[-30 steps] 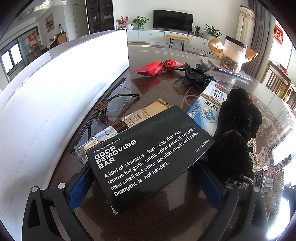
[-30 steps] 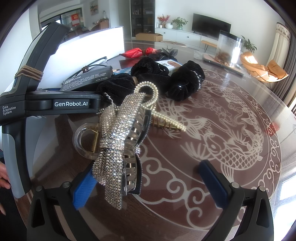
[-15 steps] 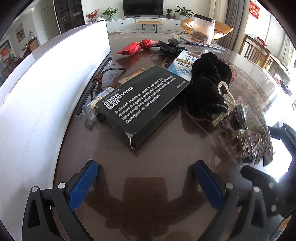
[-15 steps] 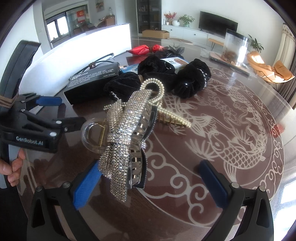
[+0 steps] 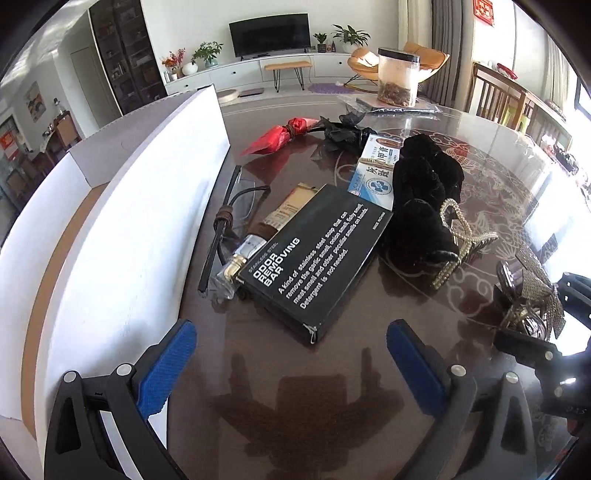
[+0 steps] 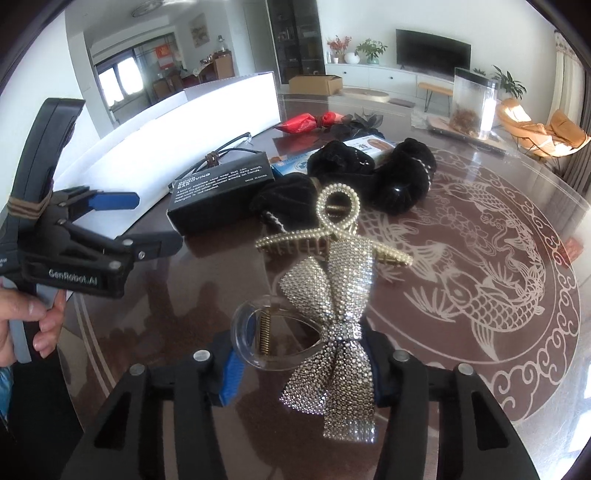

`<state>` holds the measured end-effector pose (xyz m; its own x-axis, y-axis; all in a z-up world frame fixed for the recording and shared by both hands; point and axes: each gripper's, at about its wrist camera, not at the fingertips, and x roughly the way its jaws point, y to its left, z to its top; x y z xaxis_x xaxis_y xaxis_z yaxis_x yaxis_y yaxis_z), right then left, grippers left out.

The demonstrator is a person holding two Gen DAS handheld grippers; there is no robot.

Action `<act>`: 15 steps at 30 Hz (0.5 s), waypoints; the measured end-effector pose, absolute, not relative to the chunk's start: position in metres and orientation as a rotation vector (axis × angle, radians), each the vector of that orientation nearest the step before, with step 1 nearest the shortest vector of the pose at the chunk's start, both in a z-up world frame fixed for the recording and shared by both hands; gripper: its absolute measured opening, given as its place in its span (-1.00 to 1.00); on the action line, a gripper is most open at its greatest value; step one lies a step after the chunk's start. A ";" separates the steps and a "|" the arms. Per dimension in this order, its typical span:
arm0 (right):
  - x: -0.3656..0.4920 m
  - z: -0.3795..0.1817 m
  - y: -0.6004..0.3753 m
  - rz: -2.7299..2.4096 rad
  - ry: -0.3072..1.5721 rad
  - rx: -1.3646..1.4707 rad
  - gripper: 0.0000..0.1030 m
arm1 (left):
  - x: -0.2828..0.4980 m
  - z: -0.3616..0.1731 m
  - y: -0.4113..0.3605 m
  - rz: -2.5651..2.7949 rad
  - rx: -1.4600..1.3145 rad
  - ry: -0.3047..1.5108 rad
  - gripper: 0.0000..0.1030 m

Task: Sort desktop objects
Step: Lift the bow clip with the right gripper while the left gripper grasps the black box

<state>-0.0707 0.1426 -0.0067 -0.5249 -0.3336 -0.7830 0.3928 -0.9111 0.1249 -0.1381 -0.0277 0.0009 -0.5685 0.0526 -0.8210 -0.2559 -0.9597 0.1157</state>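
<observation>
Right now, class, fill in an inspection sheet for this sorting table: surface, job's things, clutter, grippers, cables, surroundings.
Surface: glossy dark round table with pale fish pattern.
Job's things: rhinestone bow hair clip; pearl claw clip; black "Odor Removing Bar" box; black velvet scrunchies; glasses; blue-white medicine box.
Clutter: red wrapper; clear lidded jar.
Grippers: right gripper closing on the bow clip; left gripper open, empty.
Cables: nothing seen.
Surroundings: white open box; television.

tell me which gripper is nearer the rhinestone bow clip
Right. The right gripper has its fingers closing around the bow clip, which sits between them. The left gripper is open over bare table, off to the clip's side.
</observation>
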 end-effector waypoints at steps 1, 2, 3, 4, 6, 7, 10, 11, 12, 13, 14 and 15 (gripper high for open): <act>-0.066 -0.007 0.148 -2.424 0.073 1.232 0.01 | -0.144 0.001 -0.021 2.612 -1.343 0.375 1.00; -0.060 -0.008 0.154 -2.424 0.053 1.233 0.01 | -0.148 -0.002 -0.015 2.595 -1.337 0.409 1.00; -0.053 -0.006 0.160 -2.425 0.032 1.232 0.01 | -0.152 -0.006 -0.008 2.565 -1.338 0.435 1.00; -0.048 -0.005 0.164 -2.429 0.016 1.228 0.01 | -0.152 -0.011 -0.002 2.523 -1.344 0.445 1.00; -0.038 0.000 0.171 -2.441 -0.003 1.204 0.01 | -0.142 -0.015 0.008 2.502 -1.311 0.507 1.00; -0.034 0.004 0.175 -2.447 -0.004 1.188 0.01 | -0.134 -0.016 0.010 2.425 -1.296 0.460 1.00; -0.024 0.015 0.185 -2.465 0.016 1.142 0.01 | -0.107 -0.016 0.013 2.260 -1.274 0.390 1.00; -0.021 0.018 0.189 -2.469 0.021 1.135 0.01 | -0.100 -0.014 0.013 2.296 -1.258 0.444 1.00; -0.020 0.021 0.191 -2.471 0.021 1.130 0.01 | -0.096 -0.012 0.011 2.334 -1.246 0.484 1.00; -0.019 0.022 0.192 -2.469 0.022 1.131 0.01 | -0.096 -0.011 0.007 2.360 -1.246 0.499 1.00; -0.020 0.022 0.193 -2.465 0.023 1.139 0.01 | -0.099 -0.010 0.003 2.378 -1.258 0.504 1.00; -0.022 0.022 0.193 -2.460 0.017 1.145 0.01 | -0.105 -0.010 0.000 2.391 -1.273 0.506 1.00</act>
